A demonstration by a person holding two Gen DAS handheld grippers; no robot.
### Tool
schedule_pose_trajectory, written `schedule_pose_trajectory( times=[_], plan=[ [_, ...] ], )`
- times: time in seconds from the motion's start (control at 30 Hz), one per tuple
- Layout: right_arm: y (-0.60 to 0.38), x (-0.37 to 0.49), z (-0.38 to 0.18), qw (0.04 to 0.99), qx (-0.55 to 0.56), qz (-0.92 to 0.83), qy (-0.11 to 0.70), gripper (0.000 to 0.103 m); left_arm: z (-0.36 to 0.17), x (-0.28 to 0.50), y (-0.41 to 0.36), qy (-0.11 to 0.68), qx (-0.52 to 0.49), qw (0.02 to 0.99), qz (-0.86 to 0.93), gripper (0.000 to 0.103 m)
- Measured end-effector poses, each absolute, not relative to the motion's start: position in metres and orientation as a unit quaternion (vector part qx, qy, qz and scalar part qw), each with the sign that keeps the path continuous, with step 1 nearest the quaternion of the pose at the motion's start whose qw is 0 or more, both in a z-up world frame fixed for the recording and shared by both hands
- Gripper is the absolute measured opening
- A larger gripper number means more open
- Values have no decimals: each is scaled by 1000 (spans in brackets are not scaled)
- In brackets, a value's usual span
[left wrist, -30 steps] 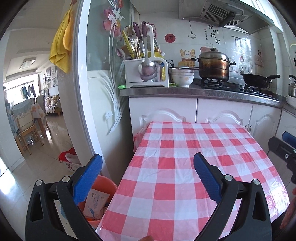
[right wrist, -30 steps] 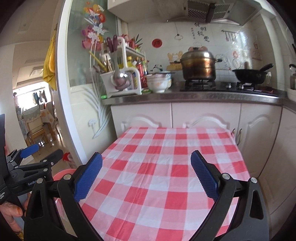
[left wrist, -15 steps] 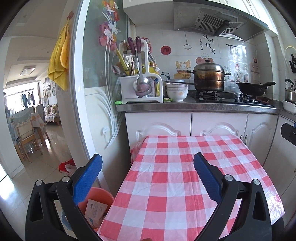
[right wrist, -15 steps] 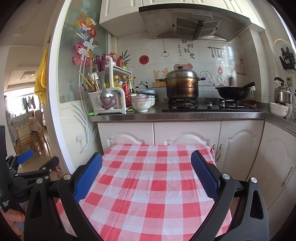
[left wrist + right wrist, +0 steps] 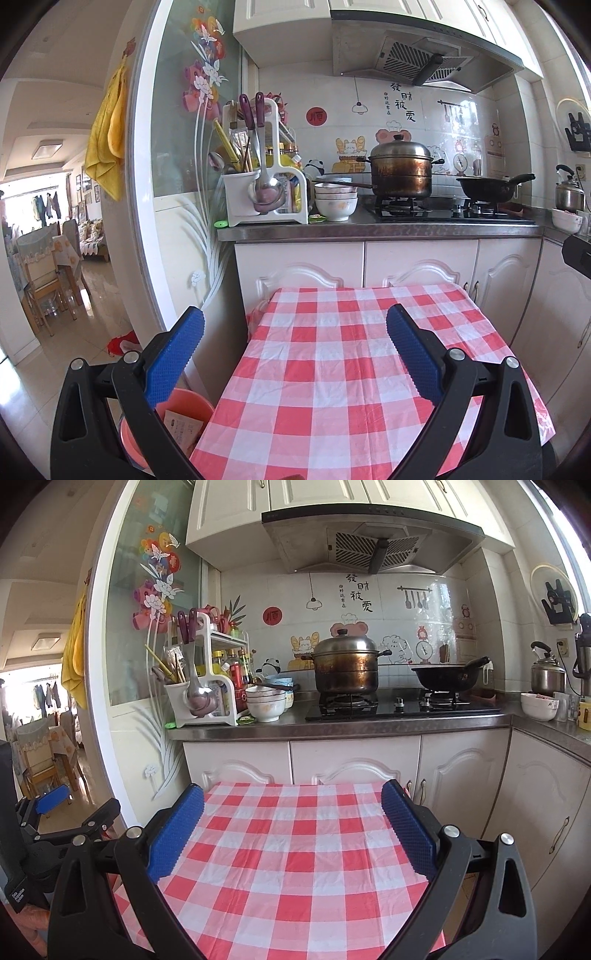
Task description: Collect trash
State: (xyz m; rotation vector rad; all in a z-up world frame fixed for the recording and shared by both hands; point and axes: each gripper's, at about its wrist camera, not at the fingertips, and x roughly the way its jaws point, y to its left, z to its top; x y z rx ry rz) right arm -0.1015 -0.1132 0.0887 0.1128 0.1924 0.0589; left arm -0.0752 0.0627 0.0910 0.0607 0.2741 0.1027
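Trash: the only candidate is a flat pale printed paper packet (image 5: 183, 430), sitting inside the round orange plastic bin (image 5: 201, 404) on the floor just beside the table's left edge. Left wrist view: the left gripper (image 5: 295, 345) is hanging over the red-and-white checked plastic tablecloth (image 5: 332, 369), blue ribbed fingers (image 5: 173, 360) spread wide apart and gripping nothing; no loose litter is showing on the cloth. Right wrist view: the right gripper (image 5: 291, 821) is also hovering over the tablecloth, blue fingers (image 5: 175, 832) wide apart and empty, with the cloth bare as far as its far edge. Judgement: collection is looking finished or between items, no pickup in hand. The next move is calling for a scan of the table and floor for leftovers; if any turn up, drop them into the bin.
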Motion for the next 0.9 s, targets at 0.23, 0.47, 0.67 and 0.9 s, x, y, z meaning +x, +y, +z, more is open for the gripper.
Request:
schedule_pose_trajectory(
  times=[0.23, 0.47, 0.67, 0.9],
  plan=[
    [-118, -101, 87, 993, 61, 22, 95, 97, 85, -67, 62, 149, 28, 988, 41, 98],
    [-124, -81, 70, 990, 74, 19, 122, 99, 69, -46, 60, 174, 21, 984, 25, 98],
    [-135, -43, 34, 980, 91, 16, 175, 99, 26, -3, 54, 257, -2, 966, 24, 98],
    [-141, 30, -42, 955, 87, -5, 283, 99, -50, 61, 44, 375, -51, 925, 27, 98]
  ],
)
